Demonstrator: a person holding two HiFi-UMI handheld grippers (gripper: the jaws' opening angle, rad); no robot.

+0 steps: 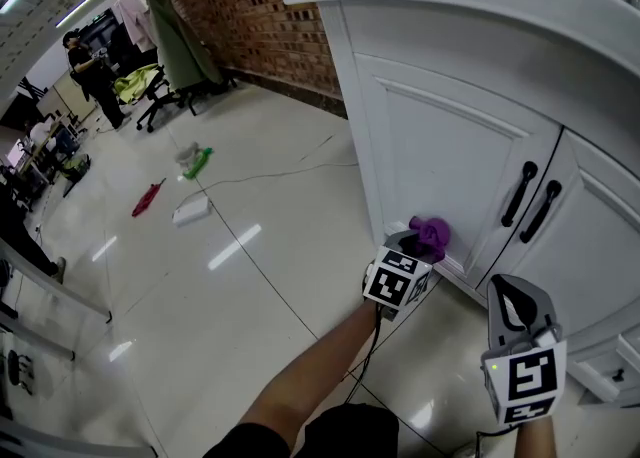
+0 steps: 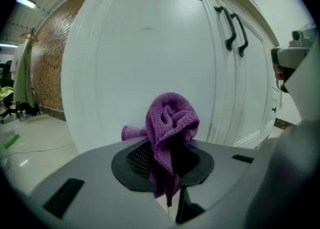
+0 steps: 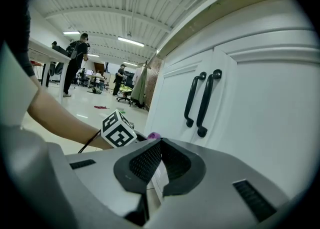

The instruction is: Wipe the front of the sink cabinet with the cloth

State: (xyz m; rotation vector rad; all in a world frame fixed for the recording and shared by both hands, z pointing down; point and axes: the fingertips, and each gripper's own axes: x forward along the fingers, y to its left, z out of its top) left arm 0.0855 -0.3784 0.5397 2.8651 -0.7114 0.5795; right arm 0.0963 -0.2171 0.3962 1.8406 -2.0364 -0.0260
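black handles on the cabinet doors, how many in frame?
2. Left handle on the left door's inner edge, right handle beside it on the right door. Cabinet runs off frame; more may be hidden.

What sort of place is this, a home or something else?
Likely a workshop or lab hall, not a home: the sink cabinet stands by a brick wall on an open glossy floor, with an office chair and a person beyond.
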